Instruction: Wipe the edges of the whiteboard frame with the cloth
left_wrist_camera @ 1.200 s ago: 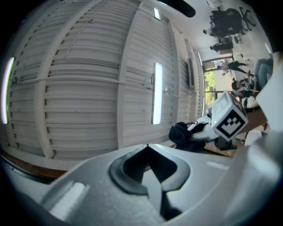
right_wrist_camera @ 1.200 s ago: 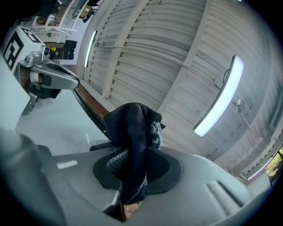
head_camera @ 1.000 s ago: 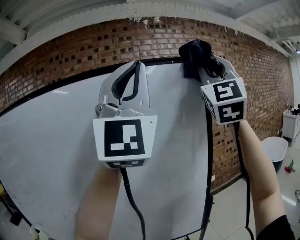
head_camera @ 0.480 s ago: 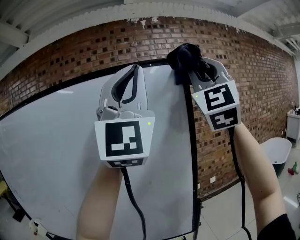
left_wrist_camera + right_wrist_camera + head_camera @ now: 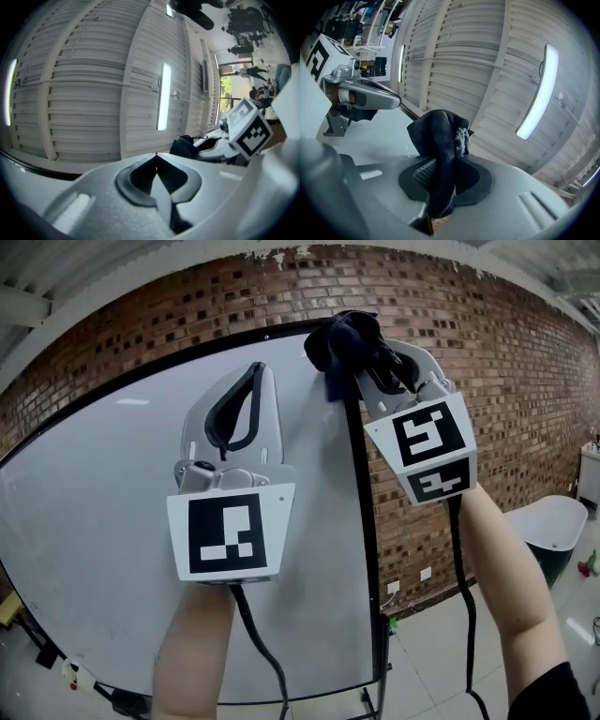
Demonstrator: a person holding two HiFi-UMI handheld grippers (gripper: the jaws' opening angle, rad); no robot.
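Holding the dark cloth [image 5: 339, 341] at the top right corner of the whiteboard frame [image 5: 364, 521], the right gripper [image 5: 370, 354] is raised in the head view; the left gripper [image 5: 255, 376] hovers before the whiteboard [image 5: 94, 521]. Left gripper view — jaws together, nothing between. Right gripper view — jaws clamped on the cloth.

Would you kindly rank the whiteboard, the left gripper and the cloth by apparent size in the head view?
Largest: whiteboard.
Middle: left gripper, though nearness to the camera inflates it.
Smallest: cloth.

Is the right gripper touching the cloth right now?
Touching. The right gripper view shows the right gripper with its jaws clamped on the dark cloth, which stands up from between them.
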